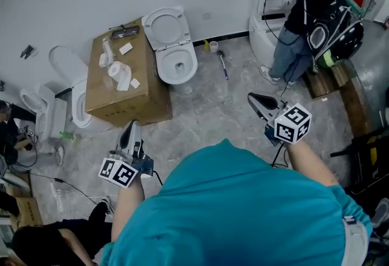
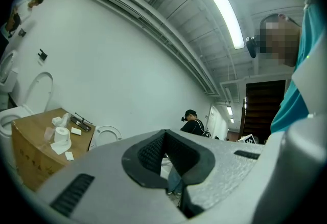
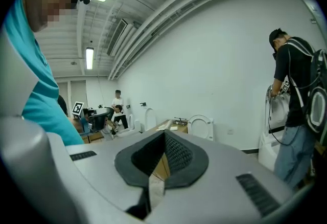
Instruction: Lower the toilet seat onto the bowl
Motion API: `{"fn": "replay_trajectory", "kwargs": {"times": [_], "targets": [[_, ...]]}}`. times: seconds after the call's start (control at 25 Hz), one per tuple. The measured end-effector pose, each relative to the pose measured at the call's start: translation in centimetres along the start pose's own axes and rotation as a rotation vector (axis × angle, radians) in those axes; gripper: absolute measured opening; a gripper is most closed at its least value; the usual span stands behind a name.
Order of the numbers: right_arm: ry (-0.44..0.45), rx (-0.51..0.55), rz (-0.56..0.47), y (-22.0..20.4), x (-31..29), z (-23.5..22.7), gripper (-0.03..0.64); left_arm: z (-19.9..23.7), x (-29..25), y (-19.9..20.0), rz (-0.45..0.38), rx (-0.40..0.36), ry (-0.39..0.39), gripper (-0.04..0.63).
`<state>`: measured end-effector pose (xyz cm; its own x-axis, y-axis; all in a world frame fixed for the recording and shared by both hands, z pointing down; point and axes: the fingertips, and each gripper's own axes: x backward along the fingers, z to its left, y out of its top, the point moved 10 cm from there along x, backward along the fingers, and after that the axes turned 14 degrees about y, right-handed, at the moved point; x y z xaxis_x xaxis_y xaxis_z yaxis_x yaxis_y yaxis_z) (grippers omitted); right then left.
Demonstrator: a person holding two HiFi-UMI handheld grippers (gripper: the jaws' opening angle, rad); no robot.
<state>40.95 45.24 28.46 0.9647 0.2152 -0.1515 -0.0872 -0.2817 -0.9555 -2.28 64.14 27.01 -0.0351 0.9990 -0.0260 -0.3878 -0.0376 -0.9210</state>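
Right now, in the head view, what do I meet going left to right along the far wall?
left toilet → box → middle toilet → brush → person in black

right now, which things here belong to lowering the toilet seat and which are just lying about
For the job: raised toilet seat, bowl under it, left gripper, right gripper.

Lying about: cardboard box, paper roll on it, long-handled tool on the floor, second toilet beside the box.
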Motion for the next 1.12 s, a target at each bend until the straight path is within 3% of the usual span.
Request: {"fn": "replay_trajectory", "kwargs": {"times": [0.28, 0.52, 0.72, 0.92, 1.12], "targets": [[0.029, 0.020, 0.004, -0.6, 4.2, -1.9, -0.009, -4.7, -2.5, -2.7, 0.027, 0.005, -0.020, -0.006], [0.031, 0.005, -0.012, -1.1, 3.2, -3.4, -0.009, -3.9, -3.5, -2.9, 0.038, -0.008, -0.018, -0.006], [0.029, 0.019, 0.006, 0.2, -0.4, -3.7, -0.009, -0.2, -5.4, -2.1, 0.036, 0.030, -0.024, -0.006], [-0.019, 0.037, 0.003, 1.8, -7.3, -3.8, -0.009, 6.9, -8.4, 0.3, 0.014, 0.084, -0.083, -0.006], [-0.060, 0.032, -0.019, 4.2, -15.4, -3.4, -0.009, 14.3, -12.9, 5.4, 0.017, 0.045, -0.145, -0.006]]}}
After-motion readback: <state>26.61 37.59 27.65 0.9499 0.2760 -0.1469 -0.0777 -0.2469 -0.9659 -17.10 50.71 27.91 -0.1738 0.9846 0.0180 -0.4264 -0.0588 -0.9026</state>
